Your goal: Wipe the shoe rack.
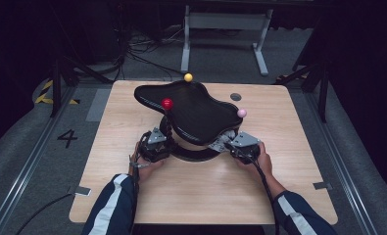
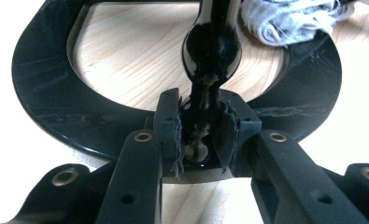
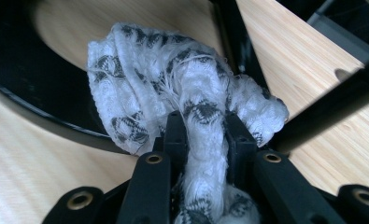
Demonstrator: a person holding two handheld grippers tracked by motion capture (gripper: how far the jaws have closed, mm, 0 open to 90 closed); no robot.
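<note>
A glossy black stand has a wavy top tray (image 1: 196, 110) and a ring-shaped base (image 1: 196, 154) on the wooden table. Its posts end in a red ball (image 1: 167, 103), a yellow ball (image 1: 188, 77) and a pink ball (image 1: 241, 113). My left gripper (image 1: 157, 142) is shut on the lower part of the turned black post (image 2: 211, 51), just above the ring base (image 2: 42, 93); the jaws (image 2: 203, 126) clamp it from both sides. My right gripper (image 3: 204, 130) is shut on a bunched white cloth with black checks (image 3: 163, 74), pressed against the ring base (image 3: 28, 98) beside a slanted post (image 3: 322, 112).
The wooden table (image 1: 132, 112) has a round cable hole (image 1: 235, 97) behind the stand. Beyond the far edge stand white desk legs (image 1: 185, 44) and loose cables (image 1: 132, 54) on the floor. A "4" (image 1: 67, 138) marks the floor at the left.
</note>
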